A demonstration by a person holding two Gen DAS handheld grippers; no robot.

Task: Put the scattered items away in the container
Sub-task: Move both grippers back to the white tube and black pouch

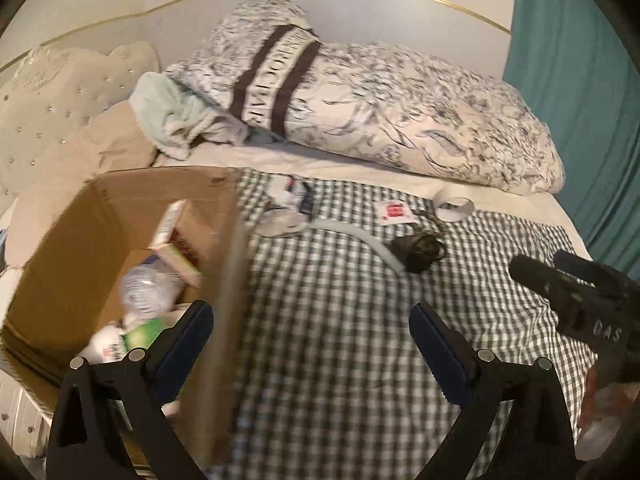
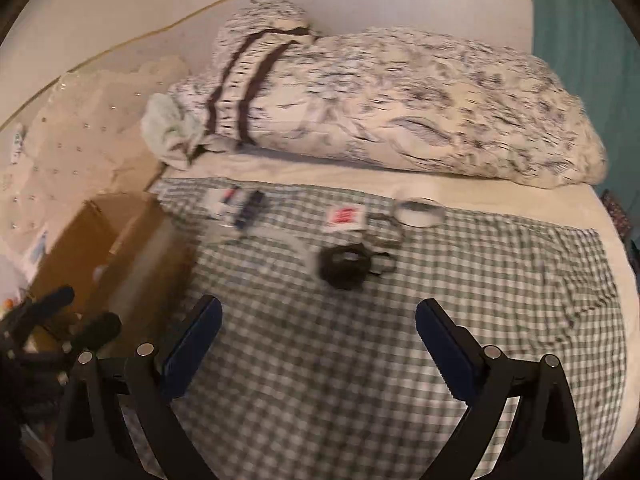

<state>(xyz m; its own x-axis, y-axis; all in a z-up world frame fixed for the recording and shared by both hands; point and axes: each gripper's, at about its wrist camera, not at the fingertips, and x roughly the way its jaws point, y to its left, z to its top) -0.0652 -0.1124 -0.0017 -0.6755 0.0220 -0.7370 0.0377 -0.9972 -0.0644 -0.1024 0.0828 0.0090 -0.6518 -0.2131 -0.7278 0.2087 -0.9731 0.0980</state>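
Note:
An open cardboard box (image 1: 120, 208) stands at the left on a checked cloth (image 1: 340, 320) on the bed; it holds a crumpled plastic bottle (image 1: 150, 288), small cartons (image 1: 176, 240) and a green packet (image 1: 140, 336). My left gripper (image 1: 312, 320) is open and empty, straddling the box's right wall. Loose on the cloth lie a dark round object (image 1: 418, 250), a white tape roll (image 1: 454, 208), a red-printed sachet (image 1: 394, 212), a white curved strip (image 1: 360, 240) and small packets (image 1: 292, 196). My right gripper (image 2: 318, 318) is open and empty, short of the dark object (image 2: 346, 266). The box also shows in the right wrist view (image 2: 108, 248).
A rolled floral duvet (image 1: 380, 108) and a pale green towel (image 1: 168, 112) lie at the back. A tufted headboard (image 1: 48, 96) is at the left, a teal curtain (image 1: 580, 80) at the right. The other gripper (image 1: 576, 300) shows at the right edge.

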